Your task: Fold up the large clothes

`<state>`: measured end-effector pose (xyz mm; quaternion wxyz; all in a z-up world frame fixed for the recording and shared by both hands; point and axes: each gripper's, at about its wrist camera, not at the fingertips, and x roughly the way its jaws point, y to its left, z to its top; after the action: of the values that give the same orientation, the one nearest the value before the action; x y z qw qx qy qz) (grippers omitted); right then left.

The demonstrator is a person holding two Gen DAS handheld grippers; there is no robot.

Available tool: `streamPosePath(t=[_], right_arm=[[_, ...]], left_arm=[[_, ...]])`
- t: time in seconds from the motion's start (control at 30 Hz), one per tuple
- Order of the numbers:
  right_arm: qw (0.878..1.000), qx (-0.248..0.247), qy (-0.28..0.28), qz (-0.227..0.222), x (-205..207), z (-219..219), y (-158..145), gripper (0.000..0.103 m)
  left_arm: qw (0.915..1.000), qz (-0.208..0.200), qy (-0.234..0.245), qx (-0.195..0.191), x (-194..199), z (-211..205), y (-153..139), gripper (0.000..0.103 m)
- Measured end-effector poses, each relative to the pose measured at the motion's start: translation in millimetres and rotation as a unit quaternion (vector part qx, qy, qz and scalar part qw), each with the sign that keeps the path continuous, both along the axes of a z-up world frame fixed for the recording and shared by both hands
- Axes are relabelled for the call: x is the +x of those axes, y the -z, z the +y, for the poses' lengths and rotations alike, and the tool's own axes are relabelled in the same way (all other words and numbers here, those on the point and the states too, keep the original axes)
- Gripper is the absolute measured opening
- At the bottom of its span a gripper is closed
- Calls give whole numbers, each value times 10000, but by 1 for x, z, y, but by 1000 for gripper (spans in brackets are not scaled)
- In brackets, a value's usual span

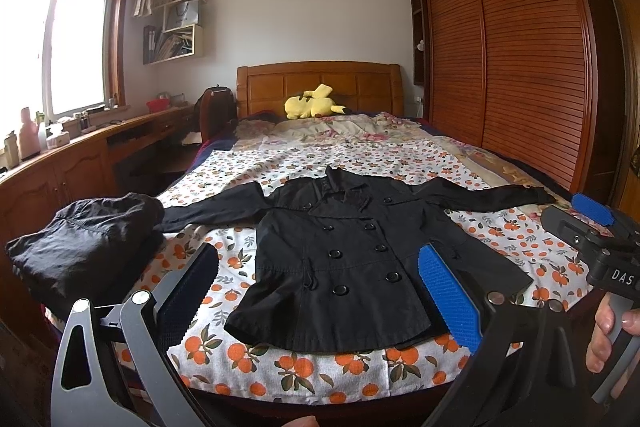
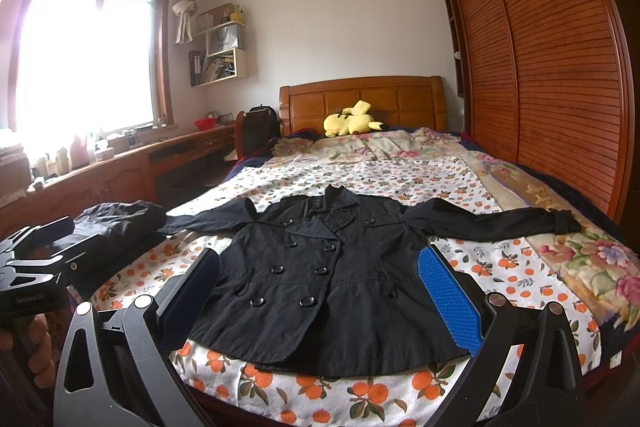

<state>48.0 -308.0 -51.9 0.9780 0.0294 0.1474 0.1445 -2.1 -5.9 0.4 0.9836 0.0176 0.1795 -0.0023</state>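
A black double-breasted coat (image 1: 344,251) (image 2: 320,275) lies flat and face up on the bed, both sleeves spread out sideways, hem toward me. My left gripper (image 1: 320,291) hovers open above the near edge of the bed, in front of the coat's hem, with nothing between its blue-padded fingers (image 1: 448,295). My right gripper (image 2: 320,291) is open too, held in front of the hem, empty. In the left wrist view the right gripper's body (image 1: 600,243) and a hand (image 1: 608,331) show at the right edge.
A folded dark garment (image 1: 88,239) (image 2: 120,223) sits at the bed's near left corner. The bed has an orange-print sheet (image 1: 360,367), a yellow plush toy (image 1: 312,103) by the headboard, a wooden wardrobe (image 1: 520,47) on the right and a desk (image 1: 80,155) on the left.
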Motion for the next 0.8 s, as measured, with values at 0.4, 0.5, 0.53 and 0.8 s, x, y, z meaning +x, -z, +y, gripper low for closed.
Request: streamPosePath(t=[0.4, 0.5, 0.53, 0.8], right_arm=[[9999, -10, -30, 149, 10, 0, 11, 96], [9998, -7, -42, 216, 18, 2, 16, 96], [9997, -20, -37, 234, 21, 2, 17, 96], [9995, -60, -98, 290, 46, 9, 25, 96]], left_arm=[[9998, 182, -38, 2, 14, 5, 13, 101], [9995, 302, -61, -65, 26, 12, 20, 101], [9994, 336, -92, -52, 30, 14, 23, 101], [9985, 494, -228, -70, 54, 35, 39, 101]])
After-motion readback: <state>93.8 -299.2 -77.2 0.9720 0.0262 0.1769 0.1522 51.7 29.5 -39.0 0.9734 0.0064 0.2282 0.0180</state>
